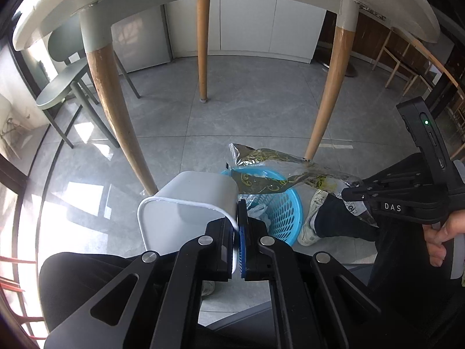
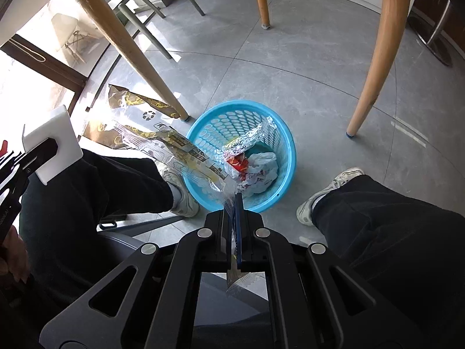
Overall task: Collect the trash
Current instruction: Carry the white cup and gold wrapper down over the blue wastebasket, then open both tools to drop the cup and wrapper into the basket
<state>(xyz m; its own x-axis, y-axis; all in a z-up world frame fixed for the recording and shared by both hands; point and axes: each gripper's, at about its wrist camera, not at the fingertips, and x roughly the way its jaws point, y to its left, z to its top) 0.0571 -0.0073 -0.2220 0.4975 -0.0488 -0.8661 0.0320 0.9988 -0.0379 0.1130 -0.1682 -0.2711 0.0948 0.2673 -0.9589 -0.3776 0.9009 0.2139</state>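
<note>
The right gripper [image 2: 234, 203] is pinching one end of the long clear wrapper [image 2: 162, 142], which is trailing toward ten o'clock, left of the blue basket [image 2: 286, 157], so it should be carried over the rim before releasing, while the left gripper [image 1: 239, 218] is clamping the white bin [image 1: 186, 200].

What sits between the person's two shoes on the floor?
The blue basket, already holding a foil wrapper and a crumpled white bag, stands between the left shoe and right shoe in the right wrist view.
</note>
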